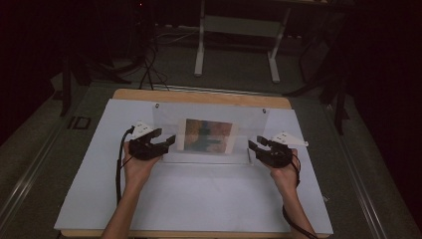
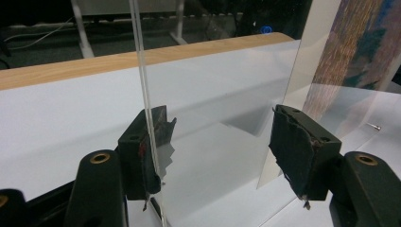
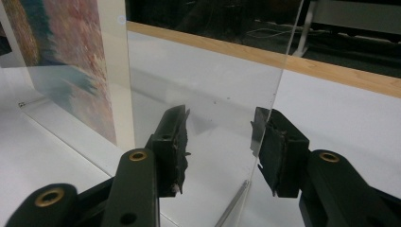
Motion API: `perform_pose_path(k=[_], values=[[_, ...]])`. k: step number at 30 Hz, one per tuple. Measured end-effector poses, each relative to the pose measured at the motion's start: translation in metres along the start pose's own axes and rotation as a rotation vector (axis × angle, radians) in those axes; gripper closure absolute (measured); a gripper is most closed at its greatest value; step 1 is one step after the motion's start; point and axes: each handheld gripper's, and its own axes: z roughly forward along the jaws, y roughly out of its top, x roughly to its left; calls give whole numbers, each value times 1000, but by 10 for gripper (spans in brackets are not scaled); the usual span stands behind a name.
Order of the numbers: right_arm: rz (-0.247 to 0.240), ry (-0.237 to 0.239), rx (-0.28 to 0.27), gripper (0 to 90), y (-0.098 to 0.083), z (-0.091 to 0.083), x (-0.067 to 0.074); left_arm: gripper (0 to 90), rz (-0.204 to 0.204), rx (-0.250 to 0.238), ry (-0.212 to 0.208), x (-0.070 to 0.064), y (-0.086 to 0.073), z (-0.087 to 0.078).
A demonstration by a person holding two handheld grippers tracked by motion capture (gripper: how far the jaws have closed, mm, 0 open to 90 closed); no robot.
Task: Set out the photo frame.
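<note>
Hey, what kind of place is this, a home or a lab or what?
Probably a lab or recording studio: a wooden table under a white sheet, dark surroundings, loose cables on the floor, and a white metal stand frame behind.

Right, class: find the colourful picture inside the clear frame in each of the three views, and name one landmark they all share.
High view: the colourful picture is at the table's centre, inside the clear frame, between both grippers.
Left gripper view: upper right corner, beyond the right-hand jaw.
Right gripper view: upper left, left of the jaws.
Shared landmark: the table's wooden far edge.
</note>
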Motion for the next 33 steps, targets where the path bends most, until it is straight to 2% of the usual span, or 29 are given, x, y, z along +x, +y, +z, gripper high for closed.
perform_pose_path(k=[10, 18, 33], values=[[-20, 2, -4, 573, -4, -3, 3, 377, 9, -4, -32, 6, -3, 0], [-24, 13, -9, 575, -5, -3, 2, 373, 2, 3, -26, 5, -2, 0], [-40, 23, 4, 558, -4, -4, 1, 371, 12, 3, -21, 5, -3, -2]])
